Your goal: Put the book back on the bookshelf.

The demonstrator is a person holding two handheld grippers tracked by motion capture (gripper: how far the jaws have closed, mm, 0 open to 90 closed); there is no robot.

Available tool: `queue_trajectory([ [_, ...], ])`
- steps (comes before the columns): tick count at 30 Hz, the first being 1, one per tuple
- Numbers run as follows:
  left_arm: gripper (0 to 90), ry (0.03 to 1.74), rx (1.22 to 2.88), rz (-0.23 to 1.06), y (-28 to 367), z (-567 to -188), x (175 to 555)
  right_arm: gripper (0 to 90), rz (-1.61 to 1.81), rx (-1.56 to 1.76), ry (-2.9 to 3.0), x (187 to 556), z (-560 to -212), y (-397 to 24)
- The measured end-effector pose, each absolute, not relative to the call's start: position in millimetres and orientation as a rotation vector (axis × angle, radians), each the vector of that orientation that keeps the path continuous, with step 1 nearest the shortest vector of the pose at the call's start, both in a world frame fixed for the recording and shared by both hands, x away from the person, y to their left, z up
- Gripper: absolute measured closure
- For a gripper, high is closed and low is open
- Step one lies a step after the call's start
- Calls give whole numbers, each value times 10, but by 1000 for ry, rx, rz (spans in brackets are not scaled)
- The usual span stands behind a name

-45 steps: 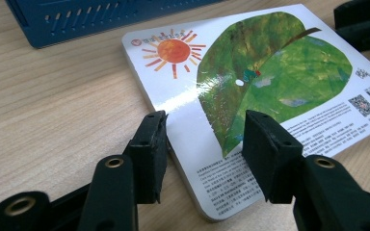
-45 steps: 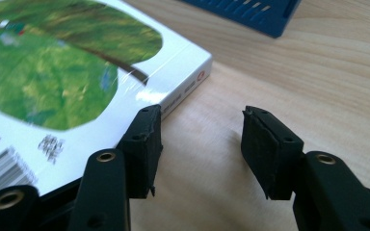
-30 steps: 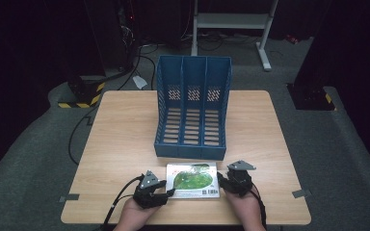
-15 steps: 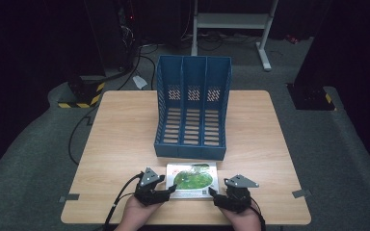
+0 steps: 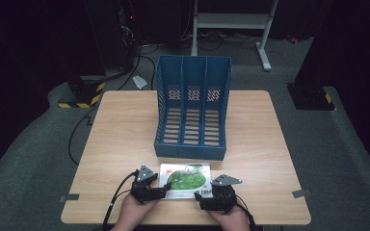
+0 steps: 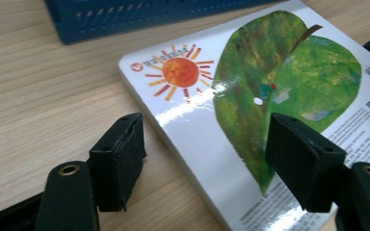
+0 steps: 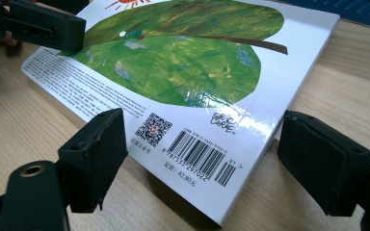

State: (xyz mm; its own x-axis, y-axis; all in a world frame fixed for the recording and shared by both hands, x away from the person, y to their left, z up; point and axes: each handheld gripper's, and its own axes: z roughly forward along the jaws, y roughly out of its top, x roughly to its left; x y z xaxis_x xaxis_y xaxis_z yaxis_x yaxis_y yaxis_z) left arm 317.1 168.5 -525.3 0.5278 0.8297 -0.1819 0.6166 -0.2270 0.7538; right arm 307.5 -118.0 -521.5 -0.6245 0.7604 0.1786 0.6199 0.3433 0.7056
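Both tongs, left tongs (image 5: pixel 163 190) and right tongs (image 5: pixel 198 201), have just opened wide, letting the book (image 5: pixel 185 179) lie free on the desk (image 5: pixel 125 125).

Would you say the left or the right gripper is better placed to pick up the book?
Probably the left gripper: its open jaws straddle the book's edge. The right gripper, also open, sits at the barcode corner, seemingly just off it.

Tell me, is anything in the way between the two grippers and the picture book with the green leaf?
Nothing visible: the flat glossy leaf-cover book lies right at the open left gripper and right gripper, whose jaws have just been opening.
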Motion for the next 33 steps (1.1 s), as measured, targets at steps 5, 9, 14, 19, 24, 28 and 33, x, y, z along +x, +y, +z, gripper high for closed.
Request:
queue_trajectory([
  [5, 325, 1172, 1938, 330, 1694, -5262, 3157, 122, 1106, 1181, 2444, 3072, -5227, -1083],
  [9, 318, 1182, 1930, 337, 1691, -5265, 3152, 127, 1089, 1161, 2447, 3050, -5230, -1061],
  [14, 325, 1201, 1917, 340, 1686, -5265, 3148, 136, 1102, 1139, 2461, 3017, -5233, -1081],
  [19, 362, 1245, 1874, 307, 1714, -5261, 3157, 137, 1112, 1136, 2457, 3017, -5235, -1086],
  [24, 392, 1259, 1841, 295, 1732, -5253, 3150, 142, 1111, 1136, 2452, 3011, -5238, -1086],
  [28, 398, 1262, 1815, 286, 1743, -5240, 3142, 142, 1119, 1146, 2453, 3010, -5237, -1096],
  [33, 420, 1258, 1784, 289, 1761, -5204, 3122, 143, 1127, 1150, 2455, 3013, -5236, -1102],
])
